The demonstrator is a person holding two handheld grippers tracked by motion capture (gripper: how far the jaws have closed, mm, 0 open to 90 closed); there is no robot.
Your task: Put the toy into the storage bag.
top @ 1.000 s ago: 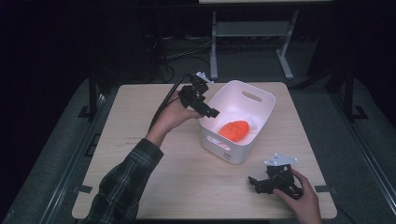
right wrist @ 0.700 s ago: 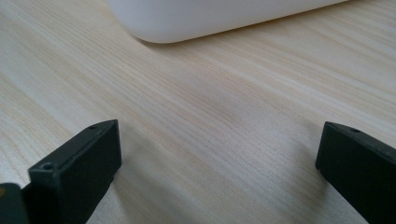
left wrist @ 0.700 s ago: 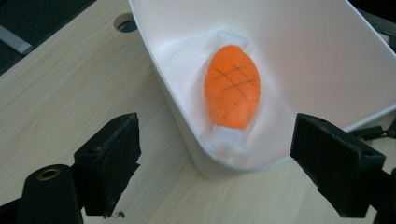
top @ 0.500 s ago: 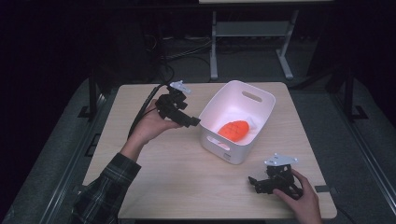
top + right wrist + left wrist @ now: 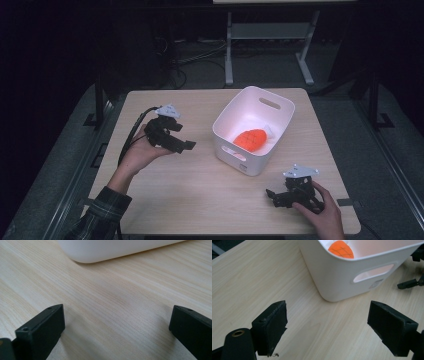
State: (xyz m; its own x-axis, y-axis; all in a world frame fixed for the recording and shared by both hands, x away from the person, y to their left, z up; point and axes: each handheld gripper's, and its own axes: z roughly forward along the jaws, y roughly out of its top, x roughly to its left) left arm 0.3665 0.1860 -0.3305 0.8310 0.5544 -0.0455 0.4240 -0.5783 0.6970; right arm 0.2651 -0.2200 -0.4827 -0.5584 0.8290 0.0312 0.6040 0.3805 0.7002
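Holding left gripper (image 5: 185,145) above the bench (image 5: 165,195), left of the white bin (image 5: 280,107), jaws pointing toward it; spread wide, nothing between them. Same in left gripper view (image 5: 328,327): bare wood grain between the jaws, bin wall (image 5: 342,272) with its handle slot just ahead, apart from both jaws. Orange toy fish (image 5: 252,139) lying inside the bin on its floor, white tail end toward the far wall; top of it visible over the rim in left gripper view (image 5: 340,249). Right gripper (image 5: 275,196) resting low at the near right part of the bench, held in the right hand (image 5: 322,207), grey three-cornered plate on top, jaws pointing left. Spread wide in right gripper view (image 5: 116,325), empty, bench surface between them, rounded bottom corner of the bin (image 5: 100,250) farther ahead, not touching. Grippers well apart, bin between them and set further back. Plaid sleeve (image 5: 102,215) on left forearm. Cable trailing from left gripper down past the wrist.
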